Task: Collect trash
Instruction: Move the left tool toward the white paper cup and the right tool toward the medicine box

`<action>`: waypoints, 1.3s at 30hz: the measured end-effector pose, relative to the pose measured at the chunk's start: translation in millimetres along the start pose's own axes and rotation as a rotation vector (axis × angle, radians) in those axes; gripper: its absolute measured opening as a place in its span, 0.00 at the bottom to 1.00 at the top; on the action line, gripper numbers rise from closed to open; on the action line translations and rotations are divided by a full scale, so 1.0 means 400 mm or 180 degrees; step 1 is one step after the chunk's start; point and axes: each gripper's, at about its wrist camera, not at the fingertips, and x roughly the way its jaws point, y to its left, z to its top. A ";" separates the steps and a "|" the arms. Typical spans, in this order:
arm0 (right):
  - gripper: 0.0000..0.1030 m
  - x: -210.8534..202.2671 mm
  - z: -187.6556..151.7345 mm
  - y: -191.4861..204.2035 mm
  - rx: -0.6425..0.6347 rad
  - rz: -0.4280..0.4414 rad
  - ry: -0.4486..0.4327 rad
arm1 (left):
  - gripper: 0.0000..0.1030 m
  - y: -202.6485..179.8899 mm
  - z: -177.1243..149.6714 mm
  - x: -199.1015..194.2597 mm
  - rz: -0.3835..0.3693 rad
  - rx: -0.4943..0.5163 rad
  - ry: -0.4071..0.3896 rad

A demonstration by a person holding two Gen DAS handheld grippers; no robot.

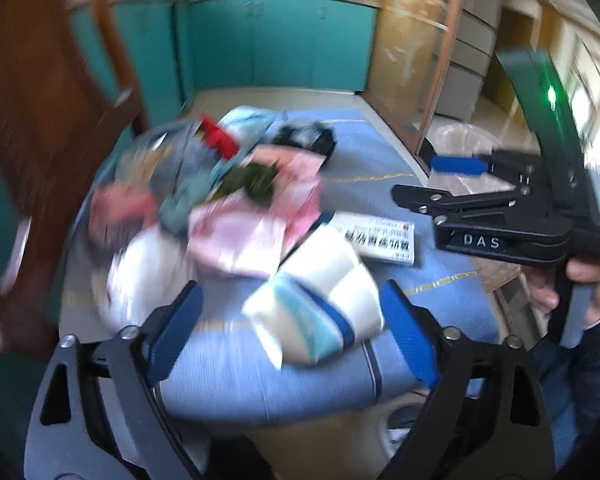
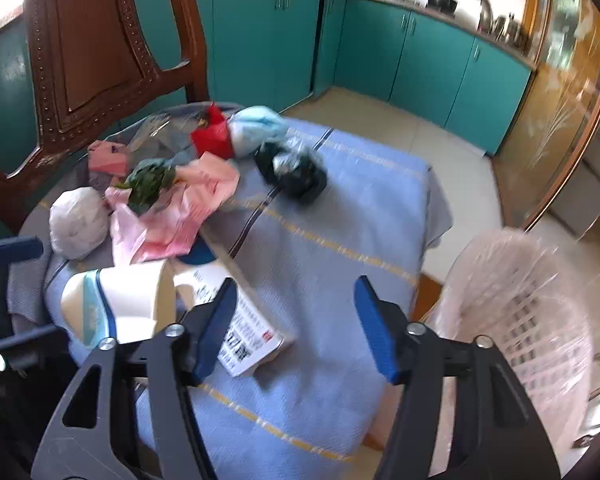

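Trash lies heaped on a table under a blue striped cloth (image 2: pixel 340 240). A white paper cup (image 1: pixel 332 280) lies on its side just ahead of my left gripper (image 1: pixel 292 336), which is open with its pads clear of the cup. Beside the cup (image 2: pixel 120 304) lies a flat white printed box (image 2: pixel 252 332). My right gripper (image 2: pixel 296 328) hovers open over the cloth with nothing between its fingers, its left finger above the box's corner. Farther back are a pink plastic bag (image 2: pixel 180 208), green leaves (image 2: pixel 150 180), a white bag (image 2: pixel 78 222), a black bag (image 2: pixel 296 172) and a red scrap (image 2: pixel 212 136).
A pale lattice basket (image 2: pixel 520 320) lined with clear plastic stands on the floor right of the table. A carved wooden chair (image 2: pixel 100 40) backs the table's far left. Teal cabinets (image 2: pixel 420 52) line the walls. A person's hand (image 1: pixel 588 280) holds the right gripper (image 1: pixel 432 180).
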 end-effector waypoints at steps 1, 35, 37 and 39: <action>0.80 -0.009 0.005 0.000 -0.0027 -0.0072 -0.0046 | 0.92 -0.011 0.007 0.007 -0.0033 0.0103 0.0013; 0.88 0.052 -0.001 -0.074 0.0342 -0.0266 0.0157 | 0.45 0.019 -0.048 0.068 -0.0229 0.0245 0.0329; 0.88 0.048 -0.003 -0.075 0.0331 -0.0262 0.0145 | 0.44 0.022 -0.049 0.066 -0.0226 0.0199 0.0323; 0.88 0.042 -0.005 -0.078 0.0319 -0.0255 0.0132 | 0.44 0.025 -0.049 0.063 -0.0222 0.0173 0.0312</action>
